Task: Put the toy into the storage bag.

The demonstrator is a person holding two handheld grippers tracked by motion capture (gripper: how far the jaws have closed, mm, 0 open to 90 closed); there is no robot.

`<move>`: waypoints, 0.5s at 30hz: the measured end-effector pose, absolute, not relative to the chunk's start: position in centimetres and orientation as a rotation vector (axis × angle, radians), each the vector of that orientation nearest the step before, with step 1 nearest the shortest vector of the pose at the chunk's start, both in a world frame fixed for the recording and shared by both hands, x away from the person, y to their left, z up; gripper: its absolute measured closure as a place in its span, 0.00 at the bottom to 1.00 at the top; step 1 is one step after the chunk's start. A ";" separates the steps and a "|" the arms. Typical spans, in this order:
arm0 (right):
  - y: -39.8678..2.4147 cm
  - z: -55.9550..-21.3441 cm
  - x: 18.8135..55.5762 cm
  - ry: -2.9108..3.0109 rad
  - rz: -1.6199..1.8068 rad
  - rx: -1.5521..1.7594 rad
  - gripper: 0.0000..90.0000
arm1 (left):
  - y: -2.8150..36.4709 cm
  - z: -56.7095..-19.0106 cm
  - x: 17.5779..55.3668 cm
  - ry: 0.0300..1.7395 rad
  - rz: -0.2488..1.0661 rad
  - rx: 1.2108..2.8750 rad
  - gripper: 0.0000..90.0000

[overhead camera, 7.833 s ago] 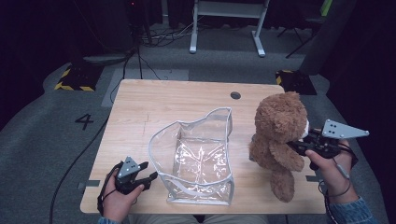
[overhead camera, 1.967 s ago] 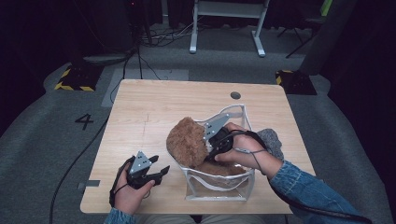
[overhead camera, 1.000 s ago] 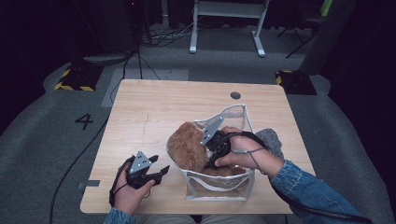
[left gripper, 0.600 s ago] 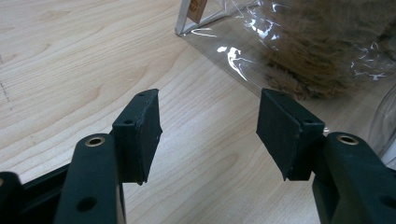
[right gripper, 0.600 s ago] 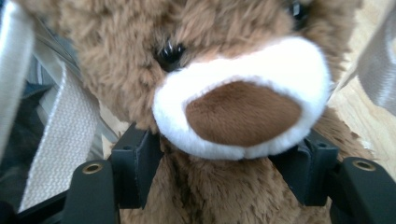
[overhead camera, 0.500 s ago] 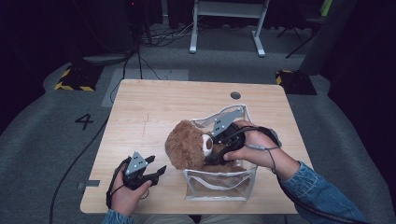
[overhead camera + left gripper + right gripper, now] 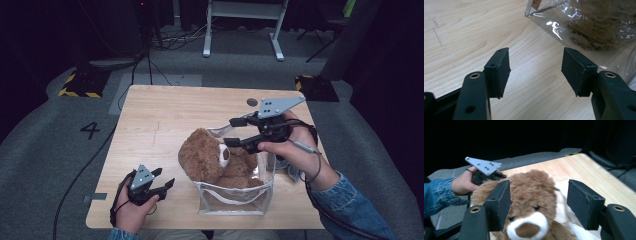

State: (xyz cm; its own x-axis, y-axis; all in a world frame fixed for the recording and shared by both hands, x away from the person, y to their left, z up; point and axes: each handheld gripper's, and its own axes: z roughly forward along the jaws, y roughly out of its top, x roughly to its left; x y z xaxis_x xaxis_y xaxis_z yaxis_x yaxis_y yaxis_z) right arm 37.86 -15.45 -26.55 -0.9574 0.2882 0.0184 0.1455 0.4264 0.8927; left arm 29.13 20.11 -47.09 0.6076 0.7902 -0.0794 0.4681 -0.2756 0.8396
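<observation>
A brown teddy bear (image 7: 205, 160) lies in a clear plastic bag (image 7: 235, 197) near the table's front edge, its head and white muzzle poking out of the bag's left side. My right gripper (image 7: 231, 131) hovers just above the bear, jaws open and nothing between them. In the right gripper view the bear's face (image 7: 531, 187) sits below and beyond the right gripper (image 7: 539, 205). My left gripper (image 7: 165, 177) rests open at the front left of the table, pointing at the bag. In the left gripper view it (image 7: 536, 72) has bare wood between its jaws, with the bag (image 7: 554, 22) ahead.
The wooden table (image 7: 165, 115) has bare room at its left and back. A dark round grommet (image 7: 252, 102) sits near the far edge. A small grey item (image 7: 292, 172) lies beside the bag under the right hand. Cables and a white stand (image 7: 240, 30) are on the floor beyond.
The right gripper has lifted up out of the bag, leaving the bear inside. The bear's head has rolled out to the left. The left gripper has stayed put.
</observation>
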 end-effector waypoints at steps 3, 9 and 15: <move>-17.2 -25.9 37.9 2.457 1.596 0.442 0.40 | 20.5 -47.0 29.1 1.015 0.466 1.923 0.43; -22.2 -25.9 38.0 2.358 1.593 0.593 0.40 | 21.3 -47.1 28.9 1.035 0.467 1.932 0.43; -26.5 -26.4 38.3 2.293 1.531 0.701 0.40 | 21.9 -47.1 28.7 1.061 0.465 1.936 0.43</move>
State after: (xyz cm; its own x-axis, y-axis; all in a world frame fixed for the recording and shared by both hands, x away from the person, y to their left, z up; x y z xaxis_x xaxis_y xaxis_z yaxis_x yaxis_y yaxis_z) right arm 38.25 -26.49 -26.40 -0.8375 0.5459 0.0242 0.2315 0.3143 0.9207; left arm 28.70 21.93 -47.09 0.5696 0.8185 -0.0749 0.4993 -0.2722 0.8226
